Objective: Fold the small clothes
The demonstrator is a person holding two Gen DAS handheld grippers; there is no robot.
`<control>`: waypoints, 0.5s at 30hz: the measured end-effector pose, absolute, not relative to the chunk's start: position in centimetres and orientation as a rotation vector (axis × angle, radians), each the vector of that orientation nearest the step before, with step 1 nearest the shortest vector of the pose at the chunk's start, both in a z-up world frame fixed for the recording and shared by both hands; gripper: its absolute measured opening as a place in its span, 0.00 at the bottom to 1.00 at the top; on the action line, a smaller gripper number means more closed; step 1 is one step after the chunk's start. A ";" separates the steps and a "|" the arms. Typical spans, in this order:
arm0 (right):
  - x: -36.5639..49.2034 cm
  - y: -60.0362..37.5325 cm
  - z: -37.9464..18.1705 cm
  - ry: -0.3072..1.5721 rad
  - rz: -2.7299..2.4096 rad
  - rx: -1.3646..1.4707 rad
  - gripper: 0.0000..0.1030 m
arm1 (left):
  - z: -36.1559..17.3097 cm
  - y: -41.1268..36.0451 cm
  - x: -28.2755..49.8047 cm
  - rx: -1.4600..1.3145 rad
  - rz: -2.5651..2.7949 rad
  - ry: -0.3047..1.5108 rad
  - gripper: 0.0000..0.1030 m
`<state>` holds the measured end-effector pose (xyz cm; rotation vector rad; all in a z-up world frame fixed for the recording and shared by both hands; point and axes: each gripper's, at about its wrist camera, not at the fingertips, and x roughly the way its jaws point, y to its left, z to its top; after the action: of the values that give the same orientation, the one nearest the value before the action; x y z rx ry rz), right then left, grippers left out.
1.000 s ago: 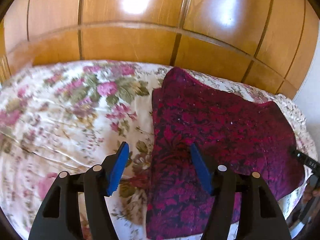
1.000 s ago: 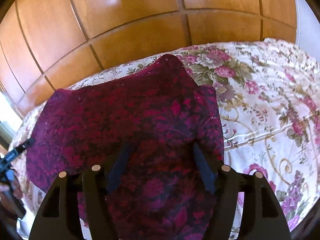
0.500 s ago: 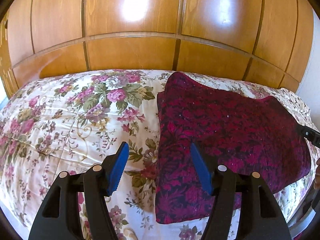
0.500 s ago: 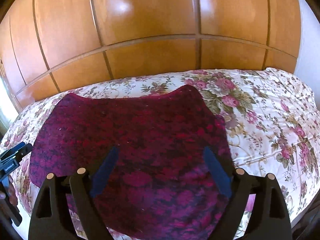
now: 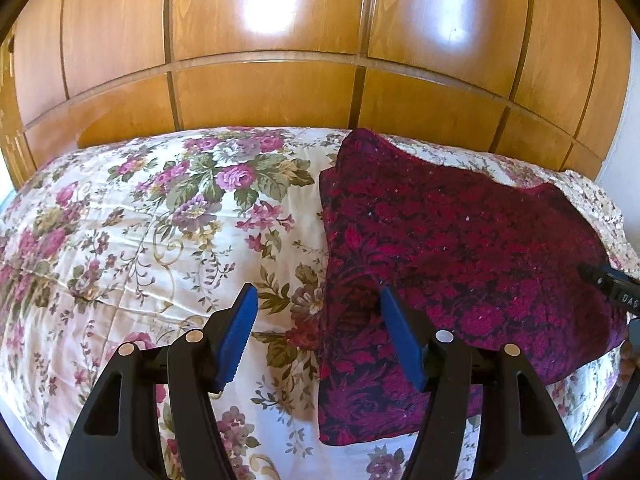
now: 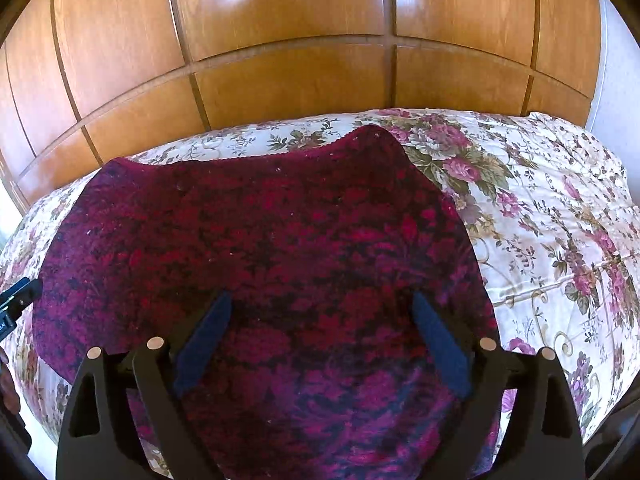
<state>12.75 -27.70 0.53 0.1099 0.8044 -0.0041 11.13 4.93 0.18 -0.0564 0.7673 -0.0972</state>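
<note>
Your dark red garment [image 5: 452, 248] lies flat on the bed [image 5: 132, 216], spread over its right part as the left wrist view shows it, with its long straight left edge running away from you toward the wooden panelling [image 5: 264, 92]. That edge is what the next fold likely turns on: it sits between the blue fingertips of your left tool [image 5: 318, 306], so the cloth lies mostly to the right of that tool, while the right tool [image 6: 322, 312] hovers directly over the middle of the garment [image 6: 260, 240]. Both tools are spread wide and hold nothing; neither appears to touch the cloth, though contact is hard to judge. The left one seems better placed for the near left corner, the right one for the body or the far right side. The fabric looks thick and nubbly, a knit or plush weave patterned in crimson and black, with a raised peak at its far edge; expect it to fold stiffly rather than drape. The bedspread is smooth floral cotton, lightly creased.
</note>
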 end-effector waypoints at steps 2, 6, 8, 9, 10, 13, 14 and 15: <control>12.7 -27.8 0.5 0.803 -0.004 0.113 0.91 | 0.5 5.0 11.3 -0.064 -0.110 0.766 0.61; 12.9 -28.0 1.0 0.799 0.000 0.119 0.91 | 0.9 5.5 12.5 -0.082 -0.132 0.774 0.61; 13.0 -28.5 1.8 0.781 -0.007 0.126 0.91 | 1.1 6.2 13.5 -0.124 -0.146 0.784 0.61; 13.2 -28.9 2.3 0.768 -0.002 0.141 0.91 | 1.3 6.7 14.1 -0.157 -0.150 0.787 0.61; 13.4 -29.2 2.6 0.763 0.004 0.153 0.91 | 1.5 7.0 14.6 -0.176 -0.148 0.786 0.61; 14.6 -30.1 3.3 0.755 0.013 0.176 0.91 | 2.3 7.4 16.0 -0.193 -0.137 0.760 0.61; 15.1 -30.4 3.4 0.756 0.013 0.176 0.90 | 2.4 7.3 16.4 -0.187 -0.137 0.756 0.61; 15.7 -30.8 3.3 0.759 0.011 0.180 0.90 | 2.3 7.0 16.9 -0.171 -0.133 0.758 0.61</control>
<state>15.65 -30.75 3.31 0.1801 0.7592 0.0111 16.93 6.96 2.30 -0.1714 0.7581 -0.1333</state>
